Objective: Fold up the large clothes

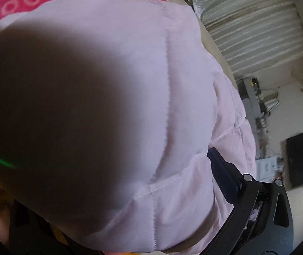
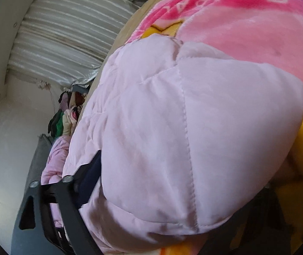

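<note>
Apparently both grippers are bunching the pale pink quilted padded jacket (image 1: 183,106) to carry a fold: left gripper (image 1: 130,216) and right gripper (image 2: 183,208) are each clamping fabric between their jaws. Beyond, at twelve o'clock, the bright pink lettered fleece blanket (image 2: 247,25) is offering open landing room.

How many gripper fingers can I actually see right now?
2. One dark blue finger in the left wrist view, one in the right; the pale pink quilted jacket may hide the others.
</note>
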The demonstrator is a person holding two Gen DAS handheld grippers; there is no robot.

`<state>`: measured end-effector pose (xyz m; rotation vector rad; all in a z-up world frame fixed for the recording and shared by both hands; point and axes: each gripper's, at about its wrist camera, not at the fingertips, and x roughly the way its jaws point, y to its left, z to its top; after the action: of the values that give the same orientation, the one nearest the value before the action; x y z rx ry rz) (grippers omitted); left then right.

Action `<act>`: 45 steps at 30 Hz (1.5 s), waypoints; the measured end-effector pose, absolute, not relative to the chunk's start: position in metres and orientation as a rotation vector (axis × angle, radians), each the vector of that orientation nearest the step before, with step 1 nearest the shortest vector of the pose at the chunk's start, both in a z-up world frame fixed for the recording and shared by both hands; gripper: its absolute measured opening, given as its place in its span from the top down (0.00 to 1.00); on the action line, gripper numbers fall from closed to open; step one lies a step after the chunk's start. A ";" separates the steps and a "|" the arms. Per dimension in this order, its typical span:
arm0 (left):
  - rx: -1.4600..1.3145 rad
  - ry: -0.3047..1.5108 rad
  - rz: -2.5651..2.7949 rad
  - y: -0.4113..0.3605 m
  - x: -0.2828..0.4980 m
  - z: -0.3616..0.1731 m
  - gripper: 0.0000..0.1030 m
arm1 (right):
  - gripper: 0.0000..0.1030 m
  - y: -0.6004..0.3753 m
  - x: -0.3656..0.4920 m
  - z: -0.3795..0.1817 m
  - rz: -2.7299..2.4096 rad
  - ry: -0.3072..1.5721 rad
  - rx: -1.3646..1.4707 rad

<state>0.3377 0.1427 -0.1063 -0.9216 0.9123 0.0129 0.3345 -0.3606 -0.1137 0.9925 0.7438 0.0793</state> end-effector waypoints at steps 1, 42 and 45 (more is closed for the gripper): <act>-0.899 0.908 0.013 0.141 0.337 -0.103 0.11 | 0.35 -0.360 0.334 -0.113 0.088 0.739 0.981; -0.383 0.701 -0.071 0.117 0.273 0.005 0.65 | 0.73 -0.306 0.255 0.018 0.240 0.551 0.216; -0.374 0.697 -0.080 0.117 0.260 0.005 0.65 | 0.73 -0.306 0.240 0.019 0.246 0.551 0.204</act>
<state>0.2601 0.1172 0.0046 -0.3735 0.6973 -0.0805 0.2404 -0.3059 0.0192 0.2040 0.5514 0.2458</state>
